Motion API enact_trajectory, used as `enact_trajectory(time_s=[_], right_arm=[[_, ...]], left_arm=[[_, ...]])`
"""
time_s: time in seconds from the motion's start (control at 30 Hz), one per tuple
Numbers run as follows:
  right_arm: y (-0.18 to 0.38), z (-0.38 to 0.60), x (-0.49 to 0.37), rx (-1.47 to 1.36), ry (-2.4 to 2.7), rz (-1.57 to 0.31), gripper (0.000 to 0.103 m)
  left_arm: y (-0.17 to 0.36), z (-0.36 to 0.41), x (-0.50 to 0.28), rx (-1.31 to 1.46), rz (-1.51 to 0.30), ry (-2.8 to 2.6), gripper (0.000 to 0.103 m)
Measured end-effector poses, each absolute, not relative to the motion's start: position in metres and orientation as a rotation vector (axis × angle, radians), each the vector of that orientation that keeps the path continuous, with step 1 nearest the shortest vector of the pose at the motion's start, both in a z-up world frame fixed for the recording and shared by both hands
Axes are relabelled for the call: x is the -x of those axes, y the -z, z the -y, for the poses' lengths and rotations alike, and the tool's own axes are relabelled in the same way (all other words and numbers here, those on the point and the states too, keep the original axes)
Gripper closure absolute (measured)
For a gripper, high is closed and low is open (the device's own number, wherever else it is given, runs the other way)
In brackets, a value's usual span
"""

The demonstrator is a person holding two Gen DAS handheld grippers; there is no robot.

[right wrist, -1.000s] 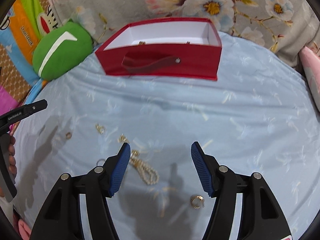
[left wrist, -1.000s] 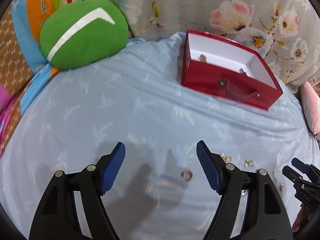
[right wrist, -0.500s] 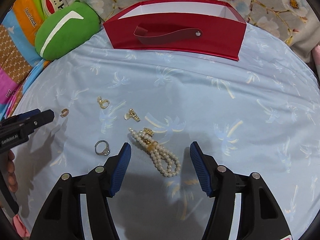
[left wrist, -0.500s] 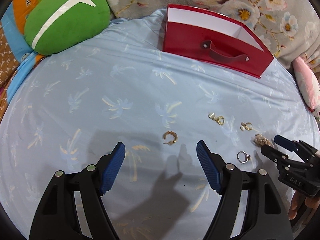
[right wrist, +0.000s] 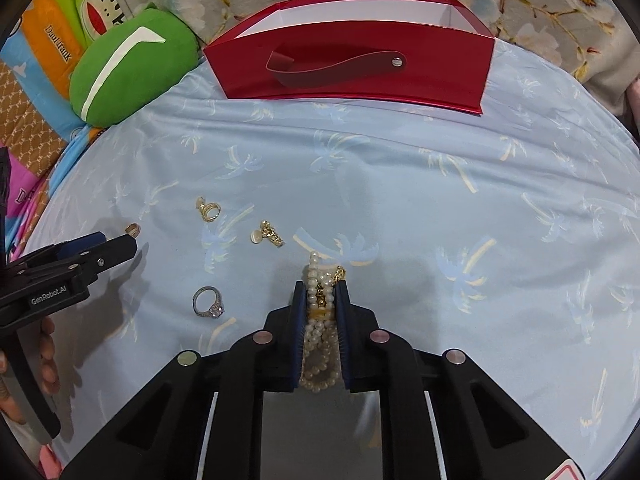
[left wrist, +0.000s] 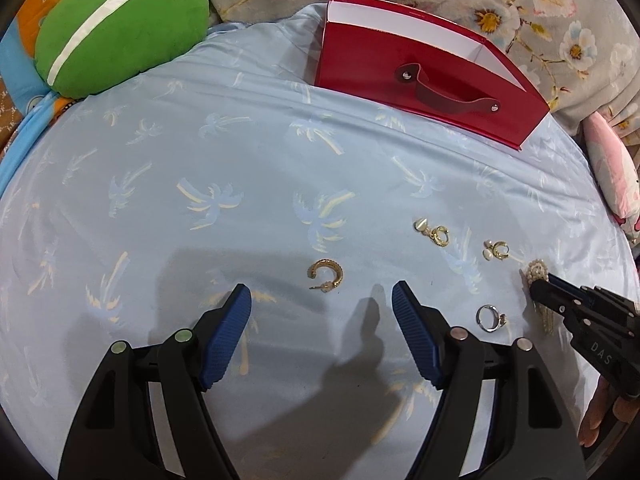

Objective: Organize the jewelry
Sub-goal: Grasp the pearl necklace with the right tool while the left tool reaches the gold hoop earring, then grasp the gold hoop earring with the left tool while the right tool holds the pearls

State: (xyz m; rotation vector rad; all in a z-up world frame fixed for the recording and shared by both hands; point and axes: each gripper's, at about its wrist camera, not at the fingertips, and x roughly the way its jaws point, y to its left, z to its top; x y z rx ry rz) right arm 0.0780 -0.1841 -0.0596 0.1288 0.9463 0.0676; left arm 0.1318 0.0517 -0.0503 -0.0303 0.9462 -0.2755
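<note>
My right gripper [right wrist: 320, 292] is shut on a pearl bracelet [right wrist: 320, 320] lying on the blue palm-print sheet; it also shows in the left wrist view [left wrist: 538, 292]. My left gripper [left wrist: 322, 300] is open just short of a gold hoop earring [left wrist: 326, 274], which lies between the fingertips. A silver ring [right wrist: 208, 302] [left wrist: 490, 318], and two gold earrings [right wrist: 208, 210] [right wrist: 270, 236] lie loose on the sheet. The red box [right wrist: 352, 60] [left wrist: 424, 80] stands open at the far edge.
A green cushion [left wrist: 120, 28] [right wrist: 128, 68] lies at the far left. A floral grey blanket [left wrist: 520, 12] lies behind the box. A pink pillow [left wrist: 612, 176] is at the right edge of the bed.
My right gripper has moved forward over the pearl bracelet and shut on it. My left gripper has come lower and closer to the gold hoop earring, still open.
</note>
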Motion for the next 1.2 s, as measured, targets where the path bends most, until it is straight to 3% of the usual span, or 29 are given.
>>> enact_trajectory(time_s=[0.13, 0.4, 0.6, 0.73, 1.07, 1.13, 1.2], right_arm=[[0.056, 0.193, -0.070, -0.160, -0.054, -0.947, 0.090], [0.049, 0.205, -0.063, -0.207, -0.036, -0.934, 0.090], [0.045, 0.209, -0.062, -0.214, -0.033, -0.923, 0.090], [0.041, 0.211, -0.060, -0.218, -0.032, -0.914, 0.090], [0.037, 0.212, -0.057, -0.223, -0.028, -0.903, 0.090], [0.037, 0.212, -0.057, -0.224, -0.031, -0.903, 0.090], [0.037, 0.212, -0.057, -0.224, -0.031, -0.905, 0.090]], left_arm=[[0.050, -0.050, -0.135, 0.041, -0.938, 0.280, 0.045], [0.051, -0.045, -0.137, 0.040, -0.932, 0.308, 0.086], [0.052, -0.046, -0.136, 0.041, -0.932, 0.317, 0.092], [0.049, -0.047, -0.135, 0.059, -0.936, 0.327, 0.102], [0.050, -0.046, -0.132, 0.066, -0.939, 0.329, 0.099], [0.049, -0.045, -0.131, 0.061, -0.938, 0.324, 0.086], [0.048, -0.044, -0.130, 0.066, -0.932, 0.320, 0.063]])
